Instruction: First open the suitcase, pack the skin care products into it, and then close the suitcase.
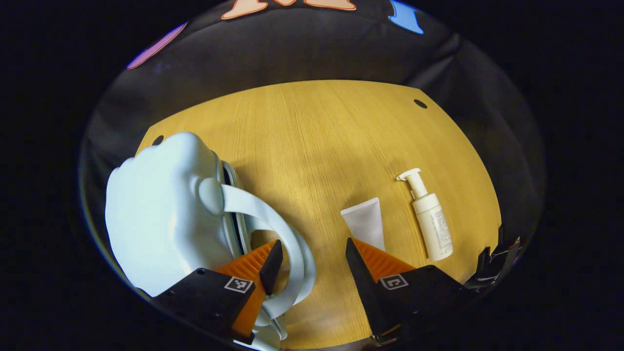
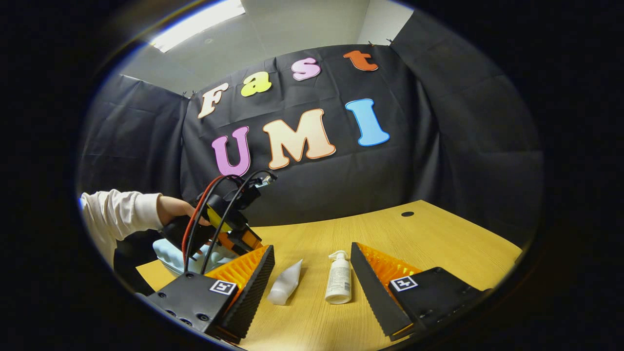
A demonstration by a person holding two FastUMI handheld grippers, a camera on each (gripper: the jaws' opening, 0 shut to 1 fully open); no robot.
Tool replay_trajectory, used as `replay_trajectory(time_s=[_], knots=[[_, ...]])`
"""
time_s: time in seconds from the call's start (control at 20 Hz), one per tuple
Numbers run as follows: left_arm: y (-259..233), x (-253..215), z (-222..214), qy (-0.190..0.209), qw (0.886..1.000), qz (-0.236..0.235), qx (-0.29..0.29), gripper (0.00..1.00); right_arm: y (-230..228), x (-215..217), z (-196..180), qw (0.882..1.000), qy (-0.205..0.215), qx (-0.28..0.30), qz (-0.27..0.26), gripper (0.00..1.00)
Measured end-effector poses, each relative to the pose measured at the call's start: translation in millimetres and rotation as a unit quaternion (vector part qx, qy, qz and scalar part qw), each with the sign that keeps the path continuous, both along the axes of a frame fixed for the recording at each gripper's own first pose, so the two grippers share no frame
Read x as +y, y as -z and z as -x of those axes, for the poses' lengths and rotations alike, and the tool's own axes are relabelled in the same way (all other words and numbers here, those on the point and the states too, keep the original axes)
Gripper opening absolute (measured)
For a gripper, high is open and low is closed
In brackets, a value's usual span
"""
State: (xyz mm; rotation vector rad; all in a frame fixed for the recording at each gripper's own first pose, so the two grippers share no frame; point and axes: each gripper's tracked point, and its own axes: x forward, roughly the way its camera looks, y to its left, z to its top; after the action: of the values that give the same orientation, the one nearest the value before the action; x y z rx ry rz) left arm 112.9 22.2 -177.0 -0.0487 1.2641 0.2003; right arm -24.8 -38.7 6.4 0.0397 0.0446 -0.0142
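Two skin care items lie on the wooden table [image 1: 312, 136], outside the suitcase [image 1: 161, 214]: a squeeze tube [image 1: 364, 223] and a pump bottle [image 1: 430, 219], side by side but apart, at the lower right of the left gripper view. The suitcase, a pale blue hard shell, fills the left of that view; its halves look closed along the dark seam, though the seam is partly hidden, so a narrow gap cannot be ruled out. Nothing of its inside is visible. Its curved handle [image 1: 273, 229] loops out from a round hub toward the bottom centre.

The left gripper [image 1: 312, 256] has its fingers spread wide at the bottom of its own view. The left-hand finger lies over the handle loop, the right-hand finger sits just in front of the tube's lower end, and bare table shows between them; they clamp nothing.

The right gripper [image 2: 312, 263] is likewise spread wide at the bottom of its own view, with the tube [image 2: 285, 282] and bottle [image 2: 338, 278] lying on the table in the gap between its fingers, beyond the tips and not held.

The right gripper view adds what the other lacks: at its left edge a hand [image 2: 171, 209] in a white sleeve [image 2: 117, 214] grips the left gripper's body, tilted down over the suitcase [image 2: 170, 256], with red and black cables [image 2: 204, 214] arching off it.
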Motion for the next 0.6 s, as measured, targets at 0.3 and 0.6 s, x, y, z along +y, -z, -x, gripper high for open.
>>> replay_trajectory(time_s=[0.3, 0.6], knots=[[6.6, 10.0, -6.0, 0.0, 1.0, -0.009, 0.008, 0.46, 4.7, -4.6, -0.8, 1.0, 0.002, 0.005, 0.007, 0.98], [4.3, 16.5, -9.0, 0.004, 1.0, -0.013, 0.005, 0.2, 12.1, -4.3, -3.6, 1.0, -0.002, 0.018, -0.003, 0.98]])
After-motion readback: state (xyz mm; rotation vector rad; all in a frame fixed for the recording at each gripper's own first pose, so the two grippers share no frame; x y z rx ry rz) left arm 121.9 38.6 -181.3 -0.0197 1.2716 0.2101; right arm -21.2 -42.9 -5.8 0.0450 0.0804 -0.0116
